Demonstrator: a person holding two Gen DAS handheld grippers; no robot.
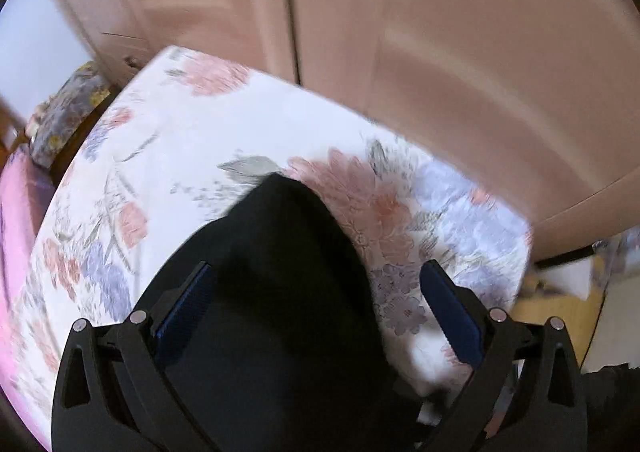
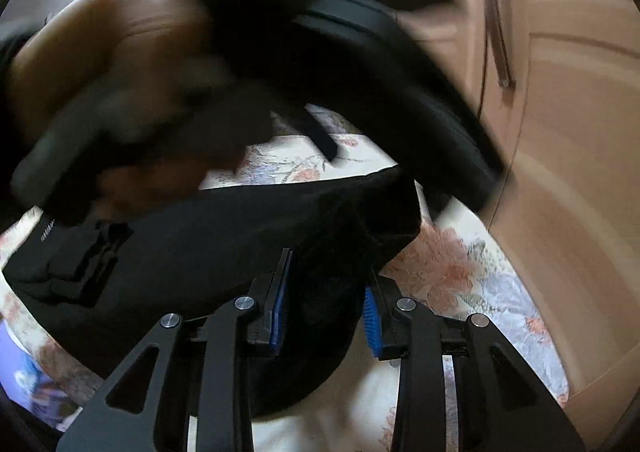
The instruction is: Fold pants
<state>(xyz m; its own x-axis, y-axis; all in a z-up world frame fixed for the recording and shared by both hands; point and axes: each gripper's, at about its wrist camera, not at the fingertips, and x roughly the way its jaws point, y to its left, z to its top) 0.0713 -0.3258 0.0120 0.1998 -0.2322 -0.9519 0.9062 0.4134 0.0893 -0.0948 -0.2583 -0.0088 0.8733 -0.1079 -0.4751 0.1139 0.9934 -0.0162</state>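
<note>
The black pants [image 2: 224,236] are gathered in a loose heap near the far right corner of the floral bed [image 1: 208,123], so the folding is judged barely begun. The left gripper [image 1: 316,292] is spread wide over the cloth, gripping nothing, while the right gripper [image 2: 326,288] is closed only partly around a bunched fold. Free room is seen toward the left edge.

Matt black cloth pants [image 2: 208,236], floral woven bedspread [image 1: 224,123], smooth semi-gloss wardrobe doors [image 1: 460,51]
</note>
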